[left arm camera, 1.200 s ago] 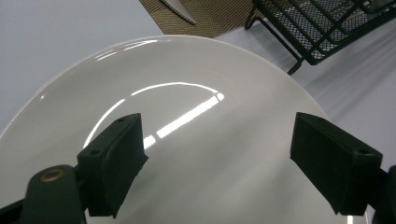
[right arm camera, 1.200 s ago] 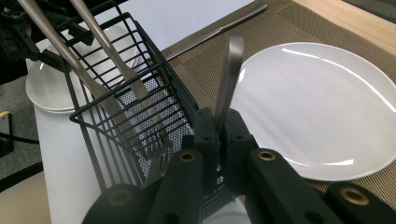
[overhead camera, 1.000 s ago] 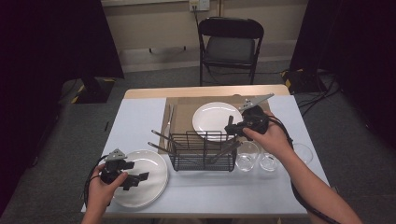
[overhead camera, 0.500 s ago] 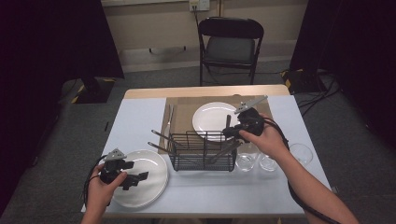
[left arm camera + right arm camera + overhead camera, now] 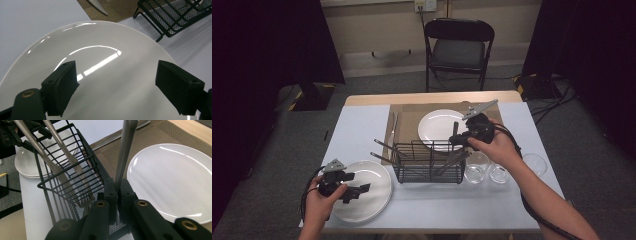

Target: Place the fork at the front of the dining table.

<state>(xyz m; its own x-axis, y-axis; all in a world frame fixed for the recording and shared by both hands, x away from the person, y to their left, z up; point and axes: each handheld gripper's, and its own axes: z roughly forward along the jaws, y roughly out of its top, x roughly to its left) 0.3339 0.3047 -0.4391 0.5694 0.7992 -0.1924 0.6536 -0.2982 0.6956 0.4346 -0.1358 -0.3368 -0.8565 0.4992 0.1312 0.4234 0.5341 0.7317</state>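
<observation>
Pinching a thin metal utensil handle [image 5: 124, 152], the right gripper [image 5: 117, 192] has its two black jaws pressed tight on it. I cannot tell if it is a fork, knife or spoon, because the far end runs off the top of the right gripper view. The long handle stands almost straight up, tipped a little toward 1 o'clock in that view. It sits just at the back edge of the black wire basket [image 5: 428, 162], near the middle of the table [image 5: 362, 125]. No words or labels can be read anywhere.

The right gripper view shows two more metal pieces [image 5: 57, 162] leaning in the basket, and a white plate [image 5: 175, 180] at 3 o'clock on a brown mat [image 5: 150, 140].

The high view shows the right gripper [image 5: 459, 139] over the basket, with three clear glass bowls [image 5: 476, 167] at 4 o'clock from it.

The left gripper [image 5: 115, 82] has its jaws spread wide over another white plate [image 5: 100, 50], holding nothing.
</observation>
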